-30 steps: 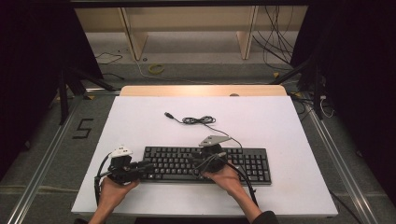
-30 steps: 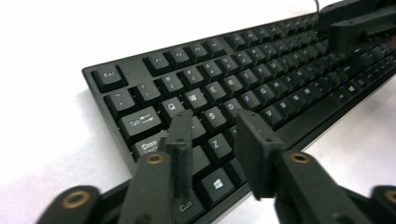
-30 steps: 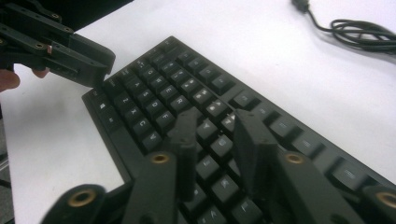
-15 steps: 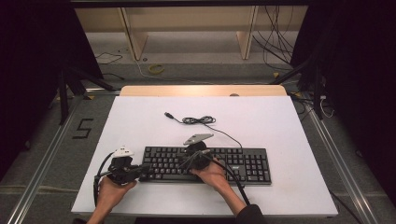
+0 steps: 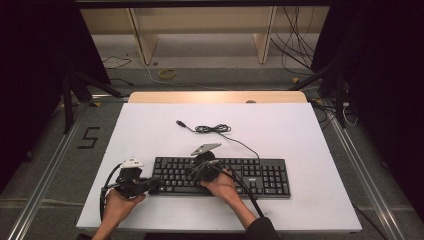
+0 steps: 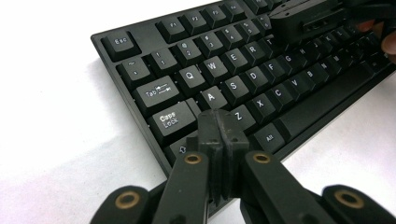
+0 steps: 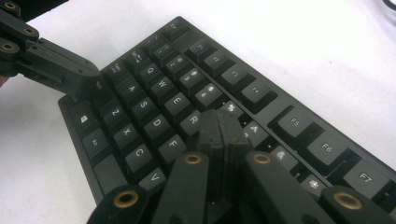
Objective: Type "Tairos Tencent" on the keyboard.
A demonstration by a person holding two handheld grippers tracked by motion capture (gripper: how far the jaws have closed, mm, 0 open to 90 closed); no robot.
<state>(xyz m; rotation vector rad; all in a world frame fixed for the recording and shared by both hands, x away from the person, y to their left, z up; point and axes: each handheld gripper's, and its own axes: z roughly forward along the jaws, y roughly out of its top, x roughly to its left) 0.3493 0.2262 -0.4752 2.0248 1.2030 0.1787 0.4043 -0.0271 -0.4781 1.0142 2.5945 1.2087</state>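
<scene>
The black keyboard (image 5: pixel 220 175) lay near the table's near edge. Both grippers had their jaws pressed together — the left gripper (image 6: pixel 219 135) over Shift, the right gripper (image 7: pixel 219 135) by R — likely as blunt tips for pressing keys.

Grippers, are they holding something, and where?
Nothing is held. The left gripper has its fingers pressed together, empty, over the keyboard by Shift; the right gripper is likewise shut, empty, near the R and T keys.
</scene>
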